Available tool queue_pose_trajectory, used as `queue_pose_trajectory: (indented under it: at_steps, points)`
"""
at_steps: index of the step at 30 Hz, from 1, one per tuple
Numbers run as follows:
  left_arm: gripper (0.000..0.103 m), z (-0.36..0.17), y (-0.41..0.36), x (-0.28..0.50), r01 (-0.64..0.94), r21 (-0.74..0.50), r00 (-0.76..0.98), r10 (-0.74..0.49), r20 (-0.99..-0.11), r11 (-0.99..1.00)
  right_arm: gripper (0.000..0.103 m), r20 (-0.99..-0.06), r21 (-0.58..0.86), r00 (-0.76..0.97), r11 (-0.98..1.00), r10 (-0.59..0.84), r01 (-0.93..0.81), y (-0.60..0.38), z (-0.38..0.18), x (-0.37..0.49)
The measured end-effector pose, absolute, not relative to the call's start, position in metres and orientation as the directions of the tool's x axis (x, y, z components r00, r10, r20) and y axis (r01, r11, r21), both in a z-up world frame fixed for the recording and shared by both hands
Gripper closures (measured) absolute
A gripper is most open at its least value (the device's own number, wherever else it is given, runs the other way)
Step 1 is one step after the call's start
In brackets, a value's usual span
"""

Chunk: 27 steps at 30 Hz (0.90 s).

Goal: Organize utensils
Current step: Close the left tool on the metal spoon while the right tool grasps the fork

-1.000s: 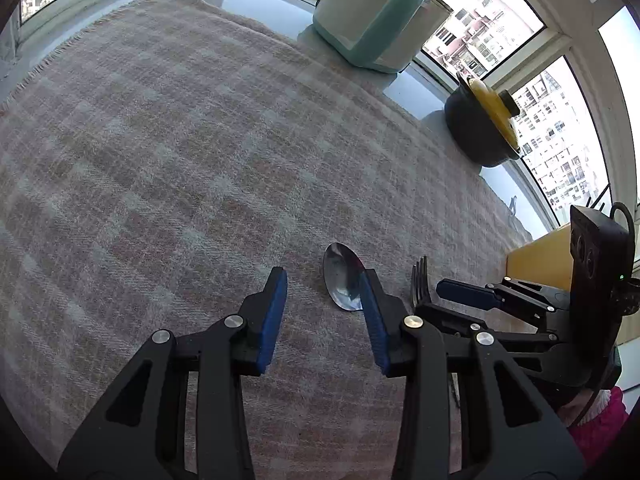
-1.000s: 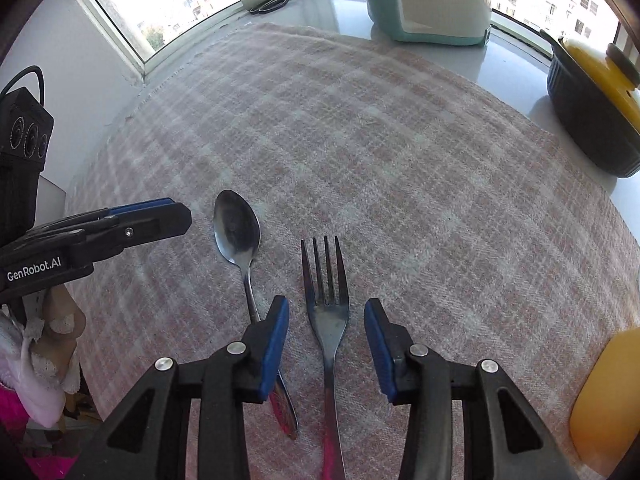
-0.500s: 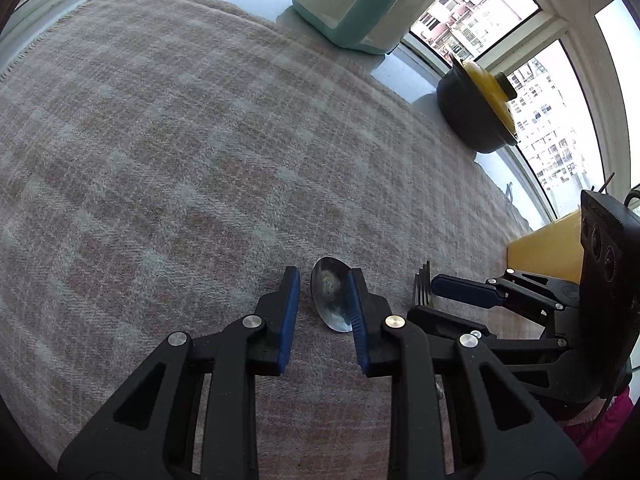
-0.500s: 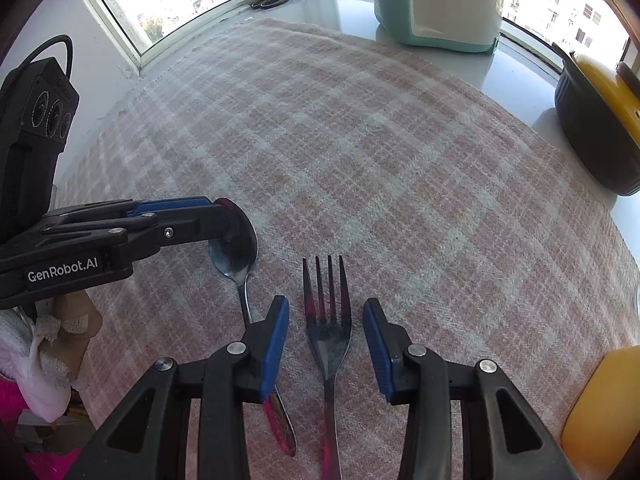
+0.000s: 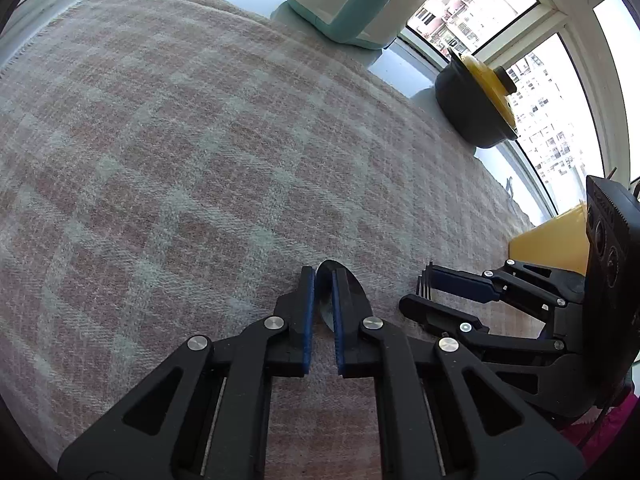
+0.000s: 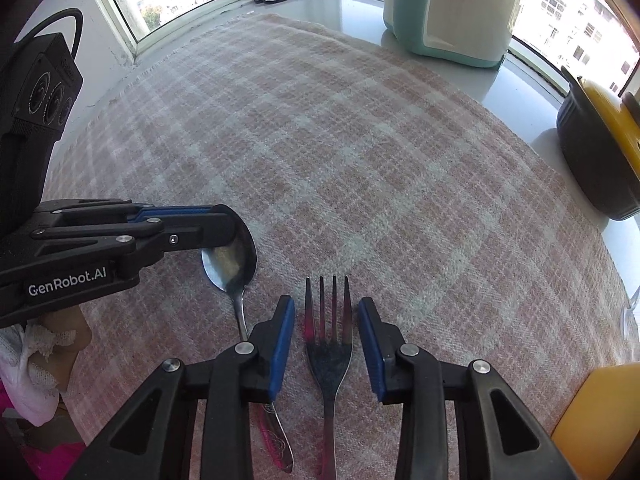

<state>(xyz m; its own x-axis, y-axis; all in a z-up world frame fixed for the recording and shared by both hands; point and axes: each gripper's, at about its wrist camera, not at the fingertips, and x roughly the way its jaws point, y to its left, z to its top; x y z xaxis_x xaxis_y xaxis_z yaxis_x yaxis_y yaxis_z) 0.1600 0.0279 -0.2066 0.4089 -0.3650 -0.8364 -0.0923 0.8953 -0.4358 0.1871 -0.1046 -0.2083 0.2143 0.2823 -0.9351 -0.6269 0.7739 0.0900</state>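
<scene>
Steel utensils, a spoon (image 6: 232, 264) and a fork (image 6: 329, 340), lay side by side on the plaid cloth (image 6: 360, 168) that covered the worktop, handles toward me, neither yet lifted. My left tongs (image 5: 320, 316) had just been closing and stood nearly shut over the rim of the spoon's bowl; the right wrist view showed their tips resting on the bowl's far edge, so I read them as pinching it, though the contact itself was partly hidden. My right tongs (image 6: 326, 344) had also just been closing, with the fork's head between the blue pads (image 6: 280, 344), but a gap remained on each side and the fork was not gripped. A yellow container (image 6: 592, 420), seen only at the frame edge, may have been the destination; I could not confirm that. A dark pot with a yellow lid (image 6: 600, 160) and a teal appliance (image 6: 448, 12) stood well apart at the window. I judged the task to be at its start: both picks were under way, and all carrying and placing remained.
</scene>
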Motion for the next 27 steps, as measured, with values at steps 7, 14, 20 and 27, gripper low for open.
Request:
queue_pose_trajectory:
  at_steps: [7, 14, 20, 27]
  points:
    - [0.101, -0.201, 0.030, 0.155, -0.089, -0.441, 0.423, -0.367, -0.829, 0.893, 0.080, -0.933, 0.087, 0.223, 0.778, 0.283, -0.622, -0.105, -0.207, 0.190]
    - [0.102, -0.190, 0.027, 0.148, -0.068, -0.412, 0.441, -0.344, -0.829, 0.908, 0.080, -0.914, 0.108, 0.257, 0.797, 0.315, -0.595, -0.124, -0.192, 0.184]
    - [0.100, -0.194, 0.029, 0.144, -0.118, -0.417, 0.433, -0.331, -0.839, 0.901, 0.081, -0.908, 0.107, 0.271, 0.800, 0.321, -0.590, -0.138, -0.182, 0.179]
    - [0.065, -0.193, 0.030, 0.139, -0.162, -0.459, 0.420, -0.359, -0.833, 0.874, 0.081, -0.906, 0.122, 0.270, 0.811, 0.326, -0.572, -0.153, -0.179, 0.176]
